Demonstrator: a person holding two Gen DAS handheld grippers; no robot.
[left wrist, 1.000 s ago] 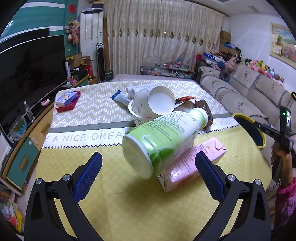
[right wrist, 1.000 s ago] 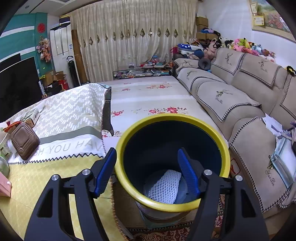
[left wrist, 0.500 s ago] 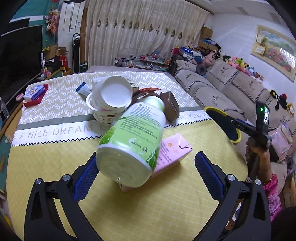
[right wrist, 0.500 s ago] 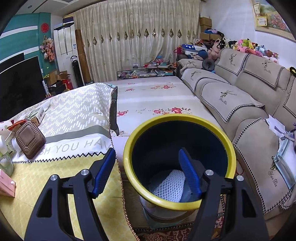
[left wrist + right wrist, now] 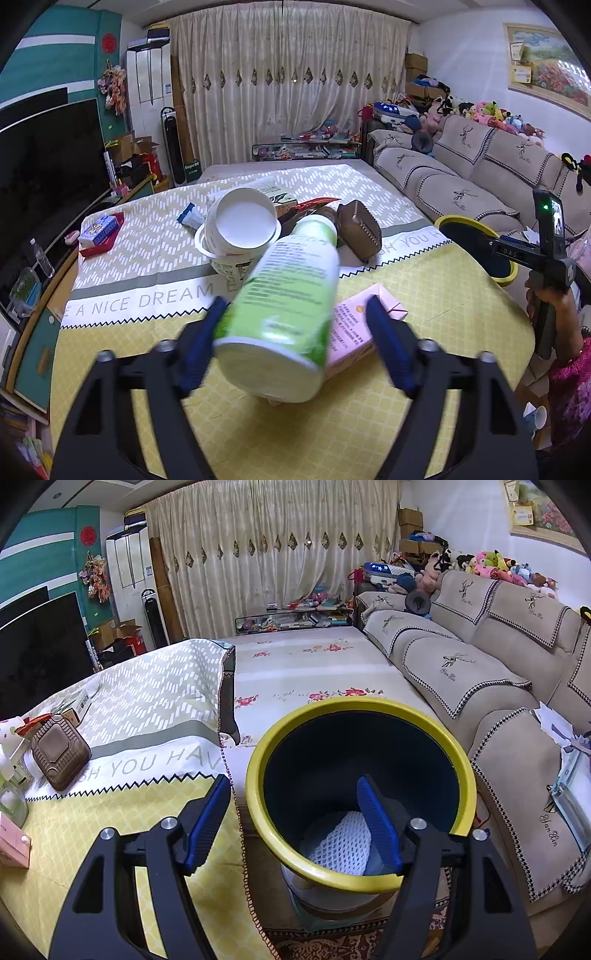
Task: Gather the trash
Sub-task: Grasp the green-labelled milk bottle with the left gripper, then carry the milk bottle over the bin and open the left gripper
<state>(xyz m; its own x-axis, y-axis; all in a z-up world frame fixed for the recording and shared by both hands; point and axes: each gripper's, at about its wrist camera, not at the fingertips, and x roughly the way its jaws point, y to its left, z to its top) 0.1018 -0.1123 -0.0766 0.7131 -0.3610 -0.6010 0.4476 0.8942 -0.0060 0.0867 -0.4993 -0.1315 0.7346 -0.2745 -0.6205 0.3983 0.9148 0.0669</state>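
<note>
A green-and-white bottle (image 5: 288,295) lies on its side atop a pink carton (image 5: 349,332) on the yellow part of the tablecloth. My left gripper (image 5: 295,306) straddles the bottle's base and its jaws are closing. The left pad is at the bottle's side, while the right pad stands apart from it over the carton. Behind them lie a white cup (image 5: 240,229) and a brown box (image 5: 360,230). My right gripper (image 5: 293,781) hangs open over the near wall of the yellow-rimmed bin (image 5: 354,703), one finger outside and one inside. White netting (image 5: 343,842) lies in the bin.
The bin (image 5: 476,225) stands off the table's right edge, beside the sofa (image 5: 480,672). A person's hand (image 5: 550,299) holds the right gripper there. A blue-and-red box (image 5: 99,230) sits far left on the cloth (image 5: 147,266). A TV stands at the left.
My left gripper has moved forward around the bottle's base and its jaws have narrowed from wide apart. The right gripper and the bin have stayed as they were.
</note>
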